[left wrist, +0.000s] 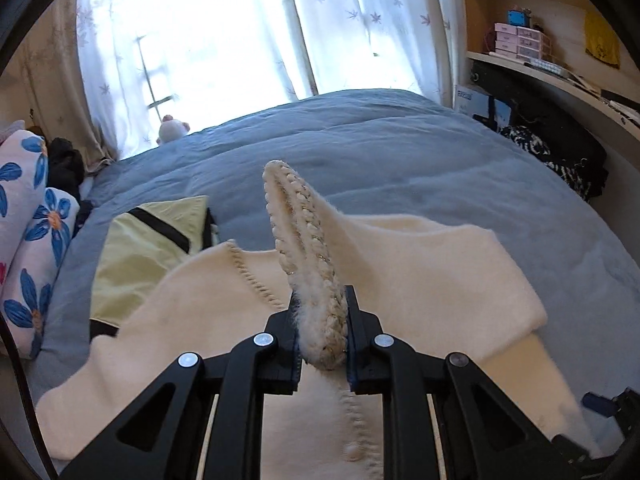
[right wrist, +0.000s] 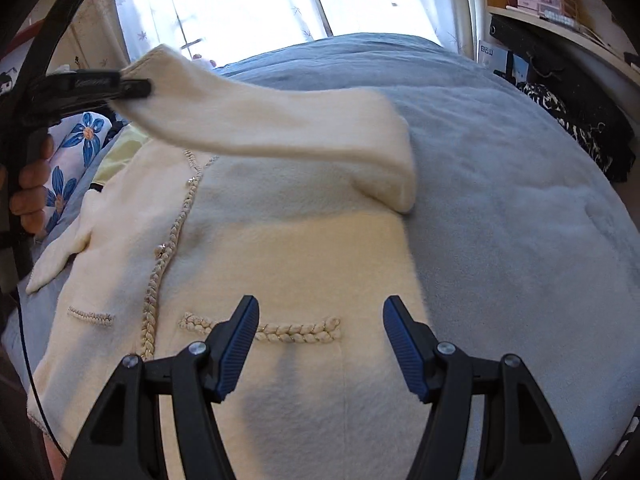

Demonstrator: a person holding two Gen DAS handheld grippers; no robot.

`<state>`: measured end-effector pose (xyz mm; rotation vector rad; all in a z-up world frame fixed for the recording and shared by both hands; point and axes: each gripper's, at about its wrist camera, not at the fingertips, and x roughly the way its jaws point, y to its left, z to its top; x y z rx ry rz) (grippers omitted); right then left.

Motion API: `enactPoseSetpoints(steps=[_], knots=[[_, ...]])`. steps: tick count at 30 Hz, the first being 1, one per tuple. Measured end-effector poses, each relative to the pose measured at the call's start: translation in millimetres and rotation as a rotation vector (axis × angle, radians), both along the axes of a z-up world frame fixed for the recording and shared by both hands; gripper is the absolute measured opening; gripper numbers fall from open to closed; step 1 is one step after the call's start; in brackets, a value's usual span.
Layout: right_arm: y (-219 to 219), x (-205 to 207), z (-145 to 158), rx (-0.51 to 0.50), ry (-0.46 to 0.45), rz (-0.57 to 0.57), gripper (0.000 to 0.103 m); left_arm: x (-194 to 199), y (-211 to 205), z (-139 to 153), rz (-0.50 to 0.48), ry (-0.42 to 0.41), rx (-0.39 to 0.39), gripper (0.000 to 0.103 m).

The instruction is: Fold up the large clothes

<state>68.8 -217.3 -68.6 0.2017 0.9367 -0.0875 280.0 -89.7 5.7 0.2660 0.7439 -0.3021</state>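
A cream jacket (right wrist: 280, 248) with braided trim lies front-up on the blue bedcover (right wrist: 500, 200). My left gripper (left wrist: 322, 320) is shut on the braided cuff (left wrist: 304, 232) of its sleeve and holds it lifted above the jacket. In the right wrist view the left gripper (right wrist: 136, 86) is at the upper left, with the sleeve (right wrist: 280, 128) stretched from it to the jacket's shoulder. My right gripper (right wrist: 320, 344) is open and empty, low over the jacket's lower front near a braided pocket trim (right wrist: 276, 330).
A folded yellow-green garment (left wrist: 148, 248) lies on the bed left of the jacket. Flowered pillows (left wrist: 32, 240) are at the left edge. Shelves and a dark patterned cloth (left wrist: 560, 160) stand at the right. A curtained window (left wrist: 260, 32) is behind the bed.
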Motion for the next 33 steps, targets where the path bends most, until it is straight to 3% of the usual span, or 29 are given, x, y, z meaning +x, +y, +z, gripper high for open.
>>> enactPoseSetpoints(steps=[3, 5, 7, 8, 11, 13, 16, 18, 21, 23, 25, 29, 33], knots=[[5, 4, -5, 0.007, 0.019, 0.008, 0.065, 18, 48, -30, 0.042, 0.084, 0.017, 0.017], [10, 6, -10, 0.011, 0.037, 0.012, 0.065, 27, 78, -58, 0.095, 0.165, 0.034, 0.026], [15, 10, -14, 0.011, 0.055, 0.018, 0.065, 32, 96, -95, 0.144, 0.258, 0.052, 0.044], [16, 13, -15, 0.008, 0.061, 0.025, 0.065, 31, 108, -109, 0.163, 0.300, 0.043, 0.045], [23, 20, -14, -0.029, 0.064, 0.050, 0.065, 32, 132, -136, 0.205, 0.405, -0.068, 0.048], [25, 28, -8, -0.048, 0.052, 0.075, 0.065, 31, 141, -140, 0.209, 0.421, -0.155, 0.061], [14, 46, 2, -0.023, 0.028, 0.091, 0.065, 33, 145, -143, 0.203, 0.435, -0.226, 0.074], [0, 65, 8, -0.006, 0.017, 0.078, 0.067, 42, 146, -147, 0.207, 0.441, -0.231, 0.075], [-33, 103, 7, 0.037, 0.024, 0.026, 0.069, 54, 141, -149, 0.212, 0.449, -0.225, 0.072], [-59, 132, 0, 0.092, 0.043, -0.010, 0.069, 57, 134, -145, 0.207, 0.432, -0.218, 0.035], [-78, 162, -10, 0.096, 0.066, -0.036, 0.069, 64, 132, -143, 0.220, 0.438, -0.192, 0.016], [-106, 213, -37, 0.115, 0.122, -0.082, 0.069, 72, 128, -129, 0.205, 0.388, -0.170, 0.013], [-126, 247, -68, 0.292, 0.170, -0.142, 0.069, 81, 126, -113, 0.198, 0.326, -0.171, 0.013]])
